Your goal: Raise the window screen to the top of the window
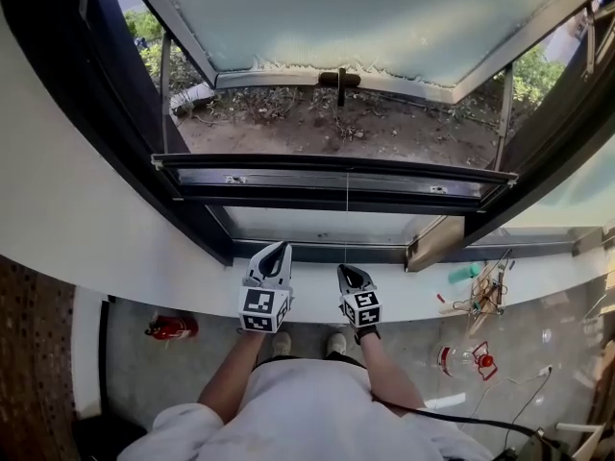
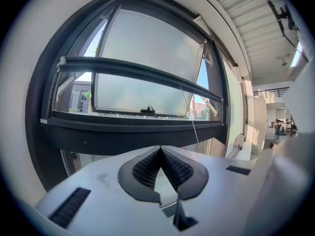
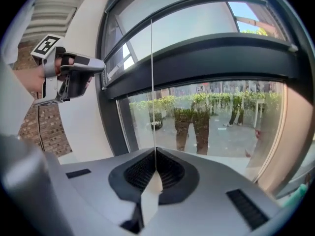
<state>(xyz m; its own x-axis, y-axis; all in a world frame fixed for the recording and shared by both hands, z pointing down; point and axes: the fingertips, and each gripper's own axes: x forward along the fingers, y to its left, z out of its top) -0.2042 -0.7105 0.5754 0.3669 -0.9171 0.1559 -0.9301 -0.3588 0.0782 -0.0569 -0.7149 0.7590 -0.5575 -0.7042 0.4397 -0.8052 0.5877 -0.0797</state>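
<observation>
The window screen's dark bottom rail (image 1: 336, 176) (image 2: 138, 71) stretches across the open window, low in the frame. A thin pull cord (image 1: 347, 221) (image 3: 152, 82) hangs from the rail's middle. It runs straight down into my right gripper (image 1: 352, 273) (image 3: 155, 150), which is shut on it just over the white sill. My left gripper (image 1: 277, 251) (image 2: 160, 148) is level beside it on the left, shut with nothing between its pads. In the left gripper view the cord (image 2: 190, 116) passes to the right of the jaws, apart from them. The right gripper view shows the left gripper (image 3: 74, 80) off to the left.
The frosted sash (image 1: 365, 17) is tilted outward, its handle (image 1: 339, 79) at the lower edge. The white sill ledge (image 1: 192, 281) runs below the frame. Small tools (image 1: 478, 294) lie on it at the right. On the floor stand a red extinguisher (image 1: 171, 327) and a red-and-white object (image 1: 471, 358).
</observation>
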